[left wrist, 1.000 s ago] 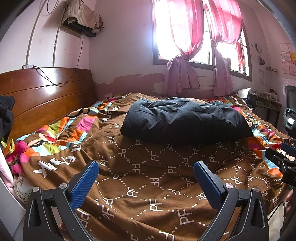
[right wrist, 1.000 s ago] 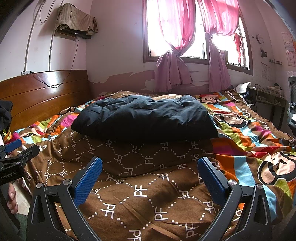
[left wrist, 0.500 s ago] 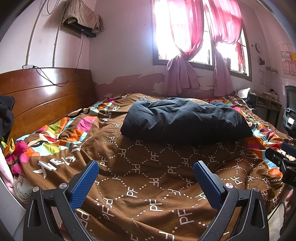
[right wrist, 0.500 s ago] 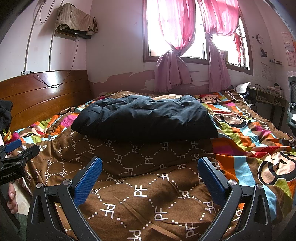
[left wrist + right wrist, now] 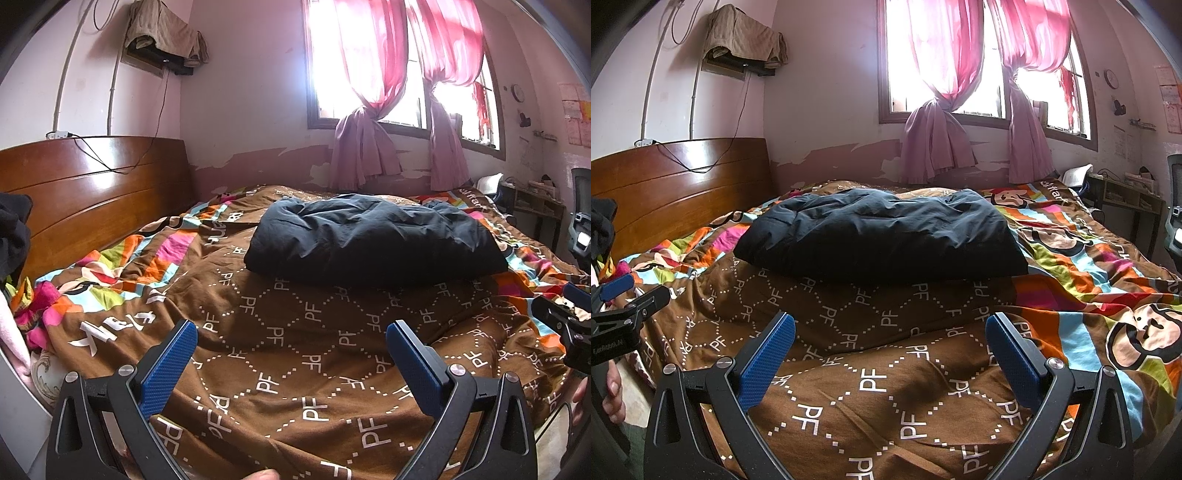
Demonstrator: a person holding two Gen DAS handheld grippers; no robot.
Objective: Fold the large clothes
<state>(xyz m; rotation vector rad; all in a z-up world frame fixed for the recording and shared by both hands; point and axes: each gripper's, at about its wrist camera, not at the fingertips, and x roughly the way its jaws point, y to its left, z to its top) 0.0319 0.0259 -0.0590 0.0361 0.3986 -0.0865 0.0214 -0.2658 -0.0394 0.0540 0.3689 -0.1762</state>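
Note:
A dark puffy garment (image 5: 373, 240) (image 5: 882, 236) lies folded in a bulky rectangle on the middle of the bed, over a brown patterned quilt (image 5: 295, 350) (image 5: 879, 369). My left gripper (image 5: 291, 334) hovers open above the quilt's near edge, well short of the garment, with nothing between its blue pads. My right gripper (image 5: 890, 325) is open too, empty, at the same near edge. Each gripper shows at the edge of the other's view: the right gripper (image 5: 565, 317) and the left gripper (image 5: 624, 299).
A wooden headboard (image 5: 92, 192) runs along the left. Dark clothing (image 5: 11, 236) hangs at the far left. Pink curtains (image 5: 942, 92) cover the window behind the bed. A desk (image 5: 1126, 195) and chair (image 5: 1174, 221) stand at the right.

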